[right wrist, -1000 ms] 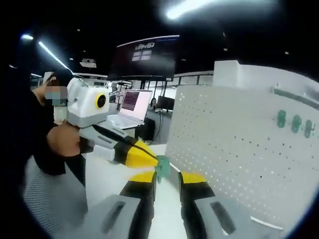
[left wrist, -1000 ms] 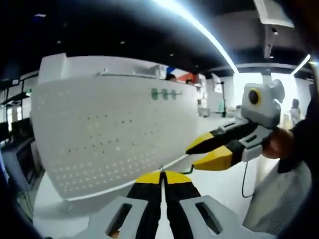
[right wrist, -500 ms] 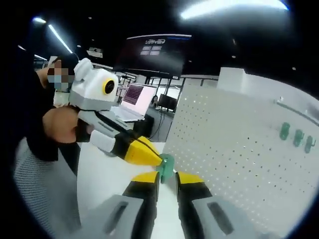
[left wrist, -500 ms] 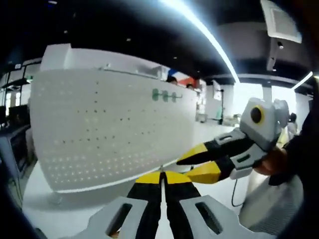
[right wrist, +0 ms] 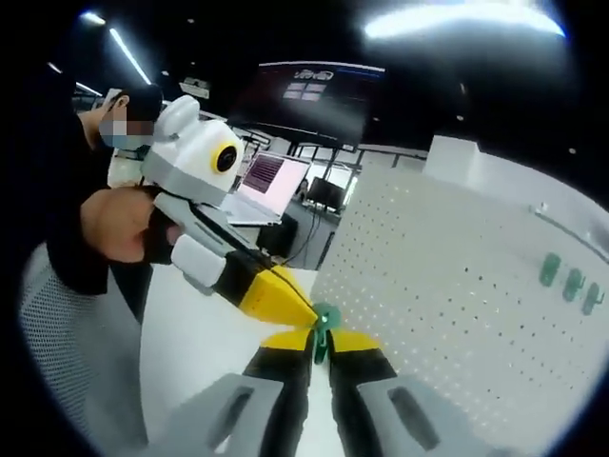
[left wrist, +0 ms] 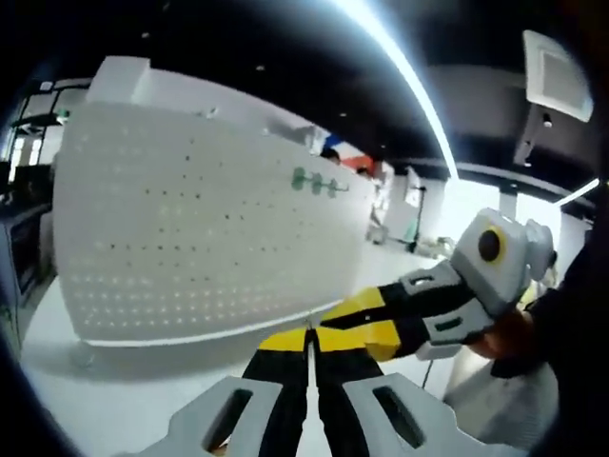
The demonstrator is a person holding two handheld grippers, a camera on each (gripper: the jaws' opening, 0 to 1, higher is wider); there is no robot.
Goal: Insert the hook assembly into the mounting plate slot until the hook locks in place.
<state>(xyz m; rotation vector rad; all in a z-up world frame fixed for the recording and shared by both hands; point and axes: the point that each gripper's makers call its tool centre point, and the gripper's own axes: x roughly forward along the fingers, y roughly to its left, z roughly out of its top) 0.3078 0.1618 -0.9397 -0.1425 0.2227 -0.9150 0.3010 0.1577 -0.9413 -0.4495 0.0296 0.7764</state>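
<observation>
A small green hook point(right wrist: 324, 320) sits between the yellow tips of my right gripper point(right wrist: 321, 345), whose jaws are closed in on it. My left gripper point(right wrist: 306, 310) reaches in from the left of that view, shut, its tip meeting the same hook. In the left gripper view my left gripper point(left wrist: 307, 341) shows its jaws pressed together. There the right gripper point(left wrist: 328, 328) comes in from the right and hides the hook. The white perforated mounting plate point(left wrist: 190, 238) stands upright just beyond, also seen as the plate point(right wrist: 457, 286) on the right. Three green hooks point(left wrist: 315, 181) hang on it.
A person's hand point(right wrist: 119, 224) holds the left gripper, and a grey mesh chair back point(right wrist: 67, 362) is below it. An open laptop point(right wrist: 262, 186) sits on a desk behind. The plate stands on a white tabletop point(left wrist: 124, 409). The hung hooks point(right wrist: 571, 281) show at the plate's far right.
My right jaws have closed from wide apart onto the green hook at the left gripper's tip. Both grippers have drawn closer together, and both views have tilted.
</observation>
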